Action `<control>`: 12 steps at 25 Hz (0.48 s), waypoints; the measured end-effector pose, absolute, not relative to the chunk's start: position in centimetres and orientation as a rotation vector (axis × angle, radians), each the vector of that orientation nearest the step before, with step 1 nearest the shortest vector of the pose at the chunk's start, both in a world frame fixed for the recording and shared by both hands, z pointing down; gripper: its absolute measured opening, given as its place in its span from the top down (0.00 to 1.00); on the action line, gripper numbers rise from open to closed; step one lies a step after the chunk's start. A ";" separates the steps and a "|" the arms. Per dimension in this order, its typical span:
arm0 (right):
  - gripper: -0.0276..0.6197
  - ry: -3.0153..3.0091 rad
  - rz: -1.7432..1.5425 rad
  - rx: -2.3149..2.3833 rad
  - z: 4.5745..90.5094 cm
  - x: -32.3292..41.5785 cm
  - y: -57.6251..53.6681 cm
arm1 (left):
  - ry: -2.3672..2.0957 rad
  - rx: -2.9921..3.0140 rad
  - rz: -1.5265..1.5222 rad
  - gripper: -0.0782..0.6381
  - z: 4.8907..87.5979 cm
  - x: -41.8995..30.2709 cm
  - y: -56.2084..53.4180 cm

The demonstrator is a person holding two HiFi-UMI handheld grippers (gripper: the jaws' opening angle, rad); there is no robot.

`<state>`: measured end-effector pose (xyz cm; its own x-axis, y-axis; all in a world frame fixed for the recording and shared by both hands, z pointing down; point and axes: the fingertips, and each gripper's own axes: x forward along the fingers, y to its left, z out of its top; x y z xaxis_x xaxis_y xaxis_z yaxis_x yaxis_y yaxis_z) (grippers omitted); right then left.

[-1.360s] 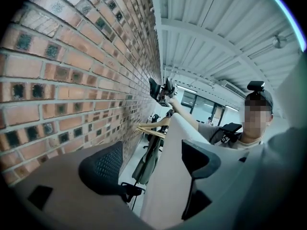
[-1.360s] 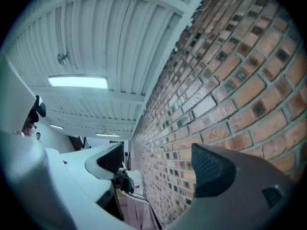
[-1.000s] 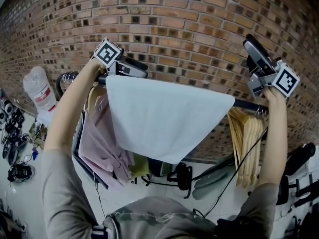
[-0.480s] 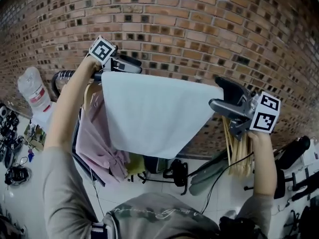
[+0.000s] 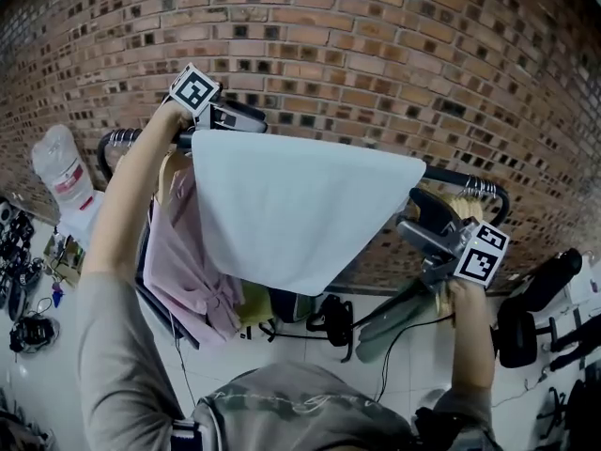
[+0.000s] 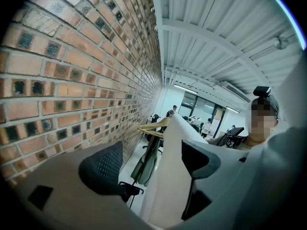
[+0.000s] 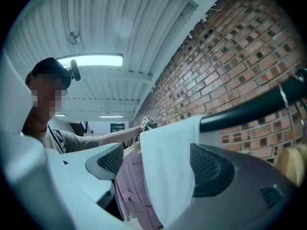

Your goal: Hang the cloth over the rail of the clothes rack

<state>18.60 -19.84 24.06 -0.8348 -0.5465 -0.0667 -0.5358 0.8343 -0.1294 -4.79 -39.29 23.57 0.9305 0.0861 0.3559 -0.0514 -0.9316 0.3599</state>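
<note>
Reaching up to the left part of the rail, your left gripper (image 5: 237, 120) stood with its jaws spread. The top left edge of the white cloth (image 5: 291, 205) ran up between them, close beside the right-hand jaw, without being pinched. Your right gripper (image 5: 423, 219) was released too, its jaws well apart. You held it just below the cloth's right corner, gripping nothing, and in the right gripper view the cloth hung beyond the jaws. The cloth lay draped over the dark rail (image 5: 467, 178) of the clothes rack, its lower edge slanting down to a point. A pink garment (image 5: 178, 261) hung behind it on the left. Wooden hangers (image 5: 465, 202) hung on the rail at the right, in front of the brick wall (image 5: 376, 54).
</note>
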 end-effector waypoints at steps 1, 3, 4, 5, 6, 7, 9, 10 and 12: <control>0.27 2.898 -0.186 -0.894 25.1 19.1 -20.2 | 0.028 2.717 0.528 0.36 23.6 -4.7 -39.2; 0.27 2.872 -0.253 -0.944 27.3 19.7 -21.2 | 0.036 2.720 0.534 0.36 23.7 -4.6 -39.1; 0.27 2.864 -0.285 -0.952 28.2 19.9 -21.7 | 0.036 2.723 0.534 0.36 23.7 -4.7 -39.1; 0.27 2.859 -0.308 -0.952 28.8 19.9 -22.3 | 0.034 2.726 0.534 0.36 23.7 -4.7 -39.2; 0.28 2.857 -0.321 -0.948 29.3 19.8 -22.8 | 0.030 2.726 0.532 0.36 23.8 -4.8 -39.2; 0.28 2.857 -0.322 -0.944 29.5 19.8 -23.3 | 0.026 2.725 0.530 0.36 23.8 -4.8 -39.2; 0.47 2.850 -0.299 -0.934 29.5 19.8 -23.8 | 0.015 2.721 0.530 0.36 23.9 -4.9 -39.2; 0.53 2.842 -0.294 -0.925 29.4 19.9 -24.0 | 0.012 2.720 0.531 0.36 23.9 -5.0 -39.2; 0.53 2.834 -0.310 -0.900 29.4 19.8 -24.3 | 0.011 2.723 0.533 0.36 23.8 -5.0 -39.2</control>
